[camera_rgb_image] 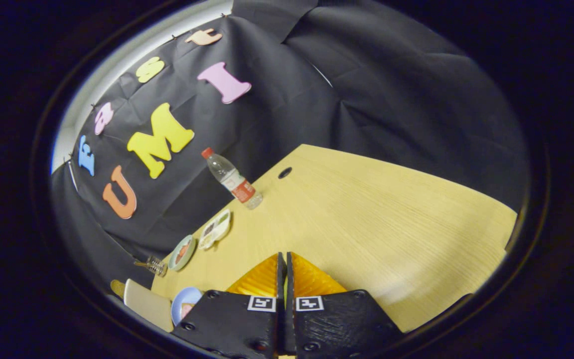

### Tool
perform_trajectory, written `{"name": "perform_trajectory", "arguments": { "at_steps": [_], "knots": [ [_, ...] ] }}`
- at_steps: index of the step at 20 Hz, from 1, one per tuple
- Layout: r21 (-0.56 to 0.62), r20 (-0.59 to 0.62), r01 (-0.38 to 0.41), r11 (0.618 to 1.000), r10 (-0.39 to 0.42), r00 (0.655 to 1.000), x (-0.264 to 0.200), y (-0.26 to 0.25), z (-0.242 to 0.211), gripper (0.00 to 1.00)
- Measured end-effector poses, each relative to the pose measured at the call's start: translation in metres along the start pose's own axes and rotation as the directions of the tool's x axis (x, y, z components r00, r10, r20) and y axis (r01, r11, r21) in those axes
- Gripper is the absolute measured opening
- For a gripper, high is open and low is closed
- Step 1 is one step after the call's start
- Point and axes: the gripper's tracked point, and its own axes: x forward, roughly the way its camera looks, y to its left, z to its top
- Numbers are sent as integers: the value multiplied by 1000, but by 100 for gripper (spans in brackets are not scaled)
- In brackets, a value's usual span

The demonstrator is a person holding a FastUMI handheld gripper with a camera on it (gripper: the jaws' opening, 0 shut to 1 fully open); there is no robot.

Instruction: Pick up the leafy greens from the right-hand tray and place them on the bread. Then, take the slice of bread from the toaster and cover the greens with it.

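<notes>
**Gripper pressed together, aimed at bare table; task items off at 9–10 o'clock**

Left to right, clock directions taken from the fingertips; at 8 o'clock, close by: a cream boxy item [147,304], possibly the toaster, cannot confirm; no bread slice discernible in it; just beside it a blue plate [182,302] with something pale on it, could be the base bread, too small to tell; further out at 9–10 o'clock a small glass jar [155,266] lying on its side, then a green dish [182,252] with brownish contents, then a white tray [215,229] with dark bits in compartments; leafy greens not identifiable in any of them; at 11 o'clock, far, a water bottle [232,179] with red cap and label, standing near the table edge.

Gripper [285,259]: orange fingers pressed together, slit between them only; a thin pale sliver shows in the slit, cannot tell whether anything is pinched.

Step, as I judge it: start of the greens pick, or in transit; nothing visibly placed yet; next move calls for swinging toward 9 o'clock, spreading the fingers, finding the greens tray.

Surface: light wood-grain table [376,219], one dark cable hole [284,172] near the far edge at 12 o'clock; black cloth wall [391,89] behind, wrinkled.
</notes>
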Motion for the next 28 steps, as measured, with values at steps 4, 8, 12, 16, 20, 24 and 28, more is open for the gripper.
{"name": "perform_trajectory", "arguments": {
  "at_steps": [4,8,12,16,20,24,28],
  "knots": [
    [-11,59,-81,997,82,995,-29,49,8,0],
    [-38,74,-158,987,161,984,-51,101,-2,0],
    [-72,76,-218,973,224,972,-60,151,-25,0],
    [-73,59,-289,955,293,954,-58,208,-57,0],
    [-43,36,-336,941,338,941,-44,255,-97,0],
    [12,-5,-362,932,362,932,-27,285,-142,0],
    [70,-21,-368,927,370,929,-14,292,-171,0]
  ]
}}
